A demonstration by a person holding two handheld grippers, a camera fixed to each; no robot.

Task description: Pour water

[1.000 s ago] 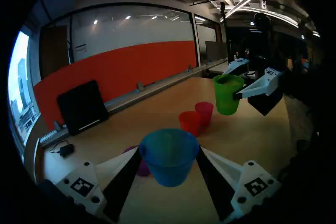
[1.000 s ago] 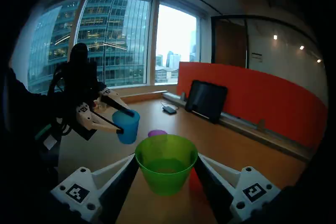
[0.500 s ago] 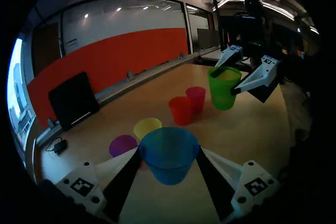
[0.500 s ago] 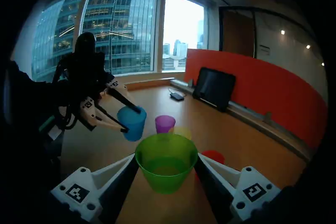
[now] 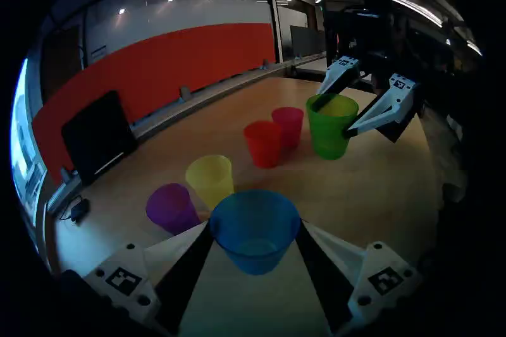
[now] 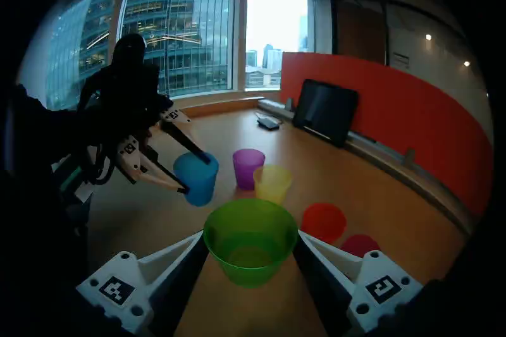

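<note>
The left gripper is closed on a blue cup, one finger pressed on each side of its wall just under the rim. The cup is upright and lifted clear of the table. Whether it holds water cannot be told.

The right gripper clamps a green cup the same way, upright, both fingers on its wall. Something pale lies at its bottom, but it is too dim to name.

In the left gripper view, four more cups stand on the table beyond the blue one. A purple cup is at 10 o'clock and a yellow cup at 11 o'clock, the two just beside each other. A red cup is at 12 o'clock, with a pink cup touching or nearly touching it behind. The green cup hangs at 1 o'clock in the right gripper, close beside the pink cup.

In the right gripper view the blue cup is at 11 o'clock, well apart from the green one, and the purple and yellow cups are at 12 o'clock. A black screen leans against the orange wall panel at 10 o'clock in the left gripper view.
</note>
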